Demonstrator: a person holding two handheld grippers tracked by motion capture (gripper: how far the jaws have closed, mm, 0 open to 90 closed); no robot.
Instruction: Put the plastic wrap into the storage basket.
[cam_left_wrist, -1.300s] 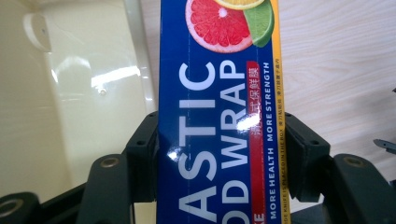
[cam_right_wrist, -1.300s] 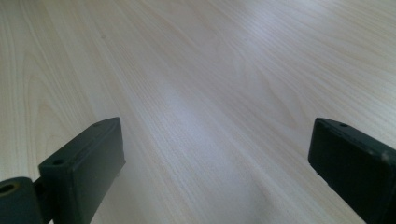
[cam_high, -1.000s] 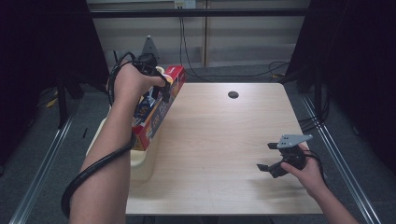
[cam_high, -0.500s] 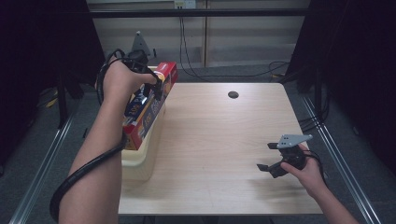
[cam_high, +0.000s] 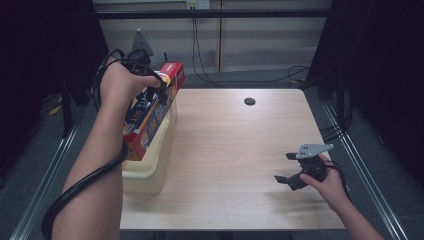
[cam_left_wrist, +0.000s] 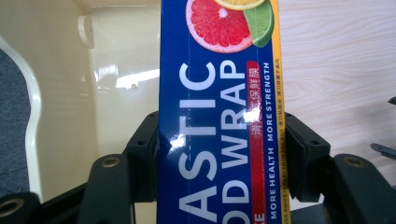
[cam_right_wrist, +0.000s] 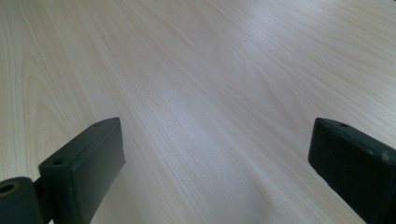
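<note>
Wooden table (cam_high: 230, 150), gripped plastic-wrap box (cam_high: 150, 115)

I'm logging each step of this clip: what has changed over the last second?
The left gripper, shut on the plastic wrap box, has carried it up and toward the table's far end, over the cream bin. The grip is unchanged. The right gripper stayed put, fingers open above the table.

We held our left gripper (cam_high: 159, 95) raised with its jaws clamped, while our right gripper (cam_high: 290, 170) rested low, jaws spread wide.
</note>
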